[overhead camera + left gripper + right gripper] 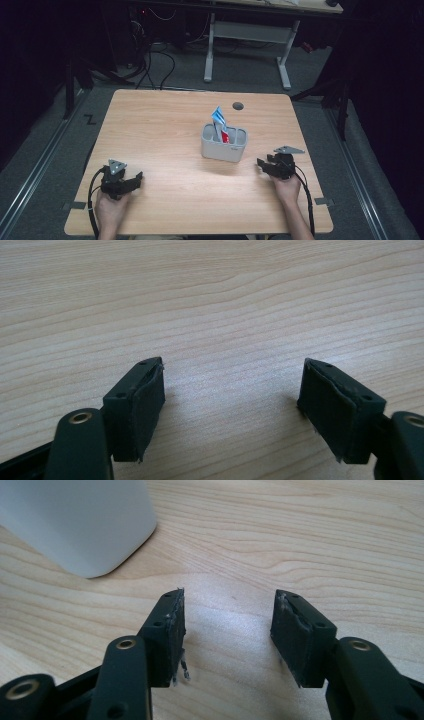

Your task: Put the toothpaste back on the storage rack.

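Grey plastic caddy holding a blue-white packet awaits on the desk; both tools, left and right, are held apart, empty; a reach is called for next

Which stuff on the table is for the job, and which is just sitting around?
For the job:
- grey holder
- blue and white packet standing in it
- right tool, open, nearest the holder
- left tool, open

Just around:
- round hole in the table
- desk frame behind

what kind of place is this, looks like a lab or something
Probably a lab or recording workspace: a bare wooden table holding just a grey container, cables trailing over the carpeted floor behind, and a height-adjustable desk against dark surroundings.
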Action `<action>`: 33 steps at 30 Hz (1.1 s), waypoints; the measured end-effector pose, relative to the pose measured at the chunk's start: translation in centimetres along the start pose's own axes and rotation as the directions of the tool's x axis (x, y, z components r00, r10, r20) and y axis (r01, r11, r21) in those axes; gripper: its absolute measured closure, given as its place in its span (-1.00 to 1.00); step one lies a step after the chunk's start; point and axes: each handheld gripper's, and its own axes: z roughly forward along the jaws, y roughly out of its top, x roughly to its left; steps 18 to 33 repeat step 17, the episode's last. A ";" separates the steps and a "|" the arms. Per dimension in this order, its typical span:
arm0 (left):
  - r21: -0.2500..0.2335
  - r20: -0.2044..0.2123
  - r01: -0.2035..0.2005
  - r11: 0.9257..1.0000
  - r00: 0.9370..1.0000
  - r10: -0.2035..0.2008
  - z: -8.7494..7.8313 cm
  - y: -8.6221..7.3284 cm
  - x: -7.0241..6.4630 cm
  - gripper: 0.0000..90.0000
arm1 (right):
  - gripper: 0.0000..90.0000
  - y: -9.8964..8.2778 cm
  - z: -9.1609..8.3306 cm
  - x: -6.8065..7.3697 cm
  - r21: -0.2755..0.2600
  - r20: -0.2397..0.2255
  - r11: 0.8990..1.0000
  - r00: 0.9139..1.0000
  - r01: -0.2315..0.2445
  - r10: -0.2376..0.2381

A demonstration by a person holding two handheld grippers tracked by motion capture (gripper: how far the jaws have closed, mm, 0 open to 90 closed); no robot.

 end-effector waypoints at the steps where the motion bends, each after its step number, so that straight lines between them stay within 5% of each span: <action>1: 0.000 0.000 0.000 1.000 1.000 0.000 0.0 0.0 0.0 -0.41 | 0.04 0.0 0.0 0.0 0.000 0.000 1.000 1.000 0.000 0.000; 6: 0.002 0.001 -0.003 1.000 1.000 0.003 0.0 0.0 0.0 -0.41 | -0.02 0.1 0.3 0.9 0.012 0.079 0.996 0.993 0.085 -0.086; 33: 0.002 0.000 -0.004 1.000 1.000 0.004 0.0 0.0 0.0 -0.41 | -0.07 0.1 0.3 0.8 0.016 0.080 0.997 0.994 0.074 -0.075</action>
